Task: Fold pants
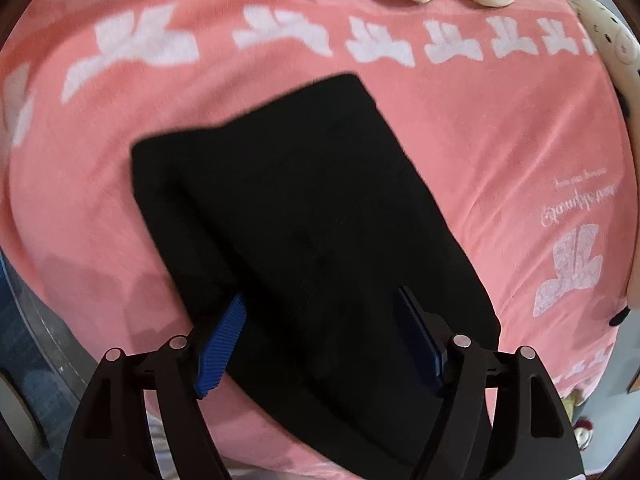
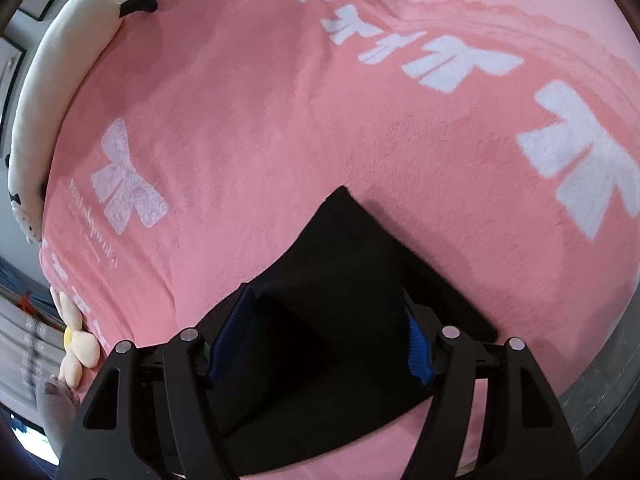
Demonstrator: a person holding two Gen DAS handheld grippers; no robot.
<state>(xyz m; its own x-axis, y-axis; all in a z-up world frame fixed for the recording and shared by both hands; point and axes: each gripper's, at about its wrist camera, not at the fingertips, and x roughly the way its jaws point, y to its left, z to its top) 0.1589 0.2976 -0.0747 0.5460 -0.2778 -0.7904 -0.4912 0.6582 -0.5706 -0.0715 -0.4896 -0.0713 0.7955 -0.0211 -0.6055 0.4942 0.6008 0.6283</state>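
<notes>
Left wrist, left tool (image 1: 320, 320) spread wide over black pants (image 1: 304, 200)

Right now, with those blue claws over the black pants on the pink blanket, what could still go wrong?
Three things, I'd guess. Both the left gripper and right gripper are open over the pants, so a careless close could snag and undo the fold. The pink blanket is soft plush, so it could bunch up or get pinched along with the cloth. The pants lie near the bed's edge and might slide off.
</notes>
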